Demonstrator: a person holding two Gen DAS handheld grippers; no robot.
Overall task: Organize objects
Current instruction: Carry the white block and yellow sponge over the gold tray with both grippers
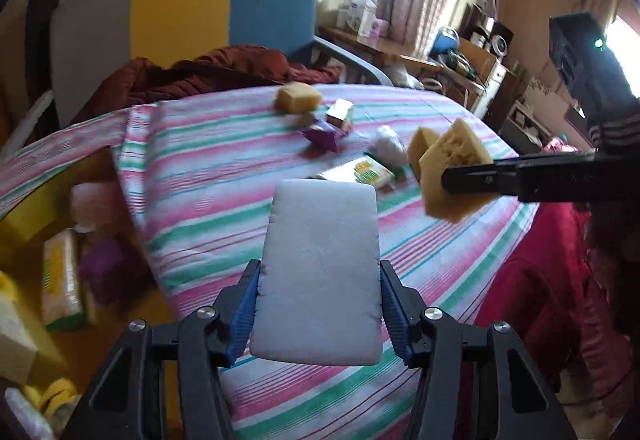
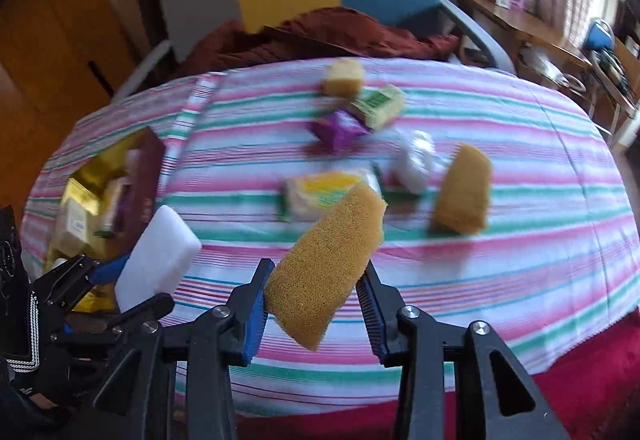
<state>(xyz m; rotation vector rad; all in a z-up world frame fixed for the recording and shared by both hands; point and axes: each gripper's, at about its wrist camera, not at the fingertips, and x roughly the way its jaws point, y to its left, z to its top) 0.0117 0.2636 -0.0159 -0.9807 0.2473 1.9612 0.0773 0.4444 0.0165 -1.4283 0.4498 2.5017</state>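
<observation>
My left gripper [image 1: 320,280] is shut on a white rectangular sponge [image 1: 320,272], which it holds up above the striped cloth [image 1: 208,180]. In the right wrist view the same white sponge [image 2: 160,252] and left gripper [image 2: 120,280] show at the lower left, beside an open box [image 2: 148,168]. My right gripper [image 2: 316,280] is shut on a yellow-brown sponge [image 2: 328,260], tilted and lifted off the cloth. From the left wrist view that yellow sponge [image 1: 452,168] hangs at the right in the right gripper [image 1: 472,180].
On the cloth lie another yellow sponge [image 2: 462,192], a far sponge [image 2: 344,78], two packaged sponges [image 2: 376,106] [image 2: 324,192], a purple packet [image 2: 336,132] and a white wad [image 2: 414,160]. The box [image 1: 24,208] at left holds several packets. A chair [image 1: 180,8] stands behind.
</observation>
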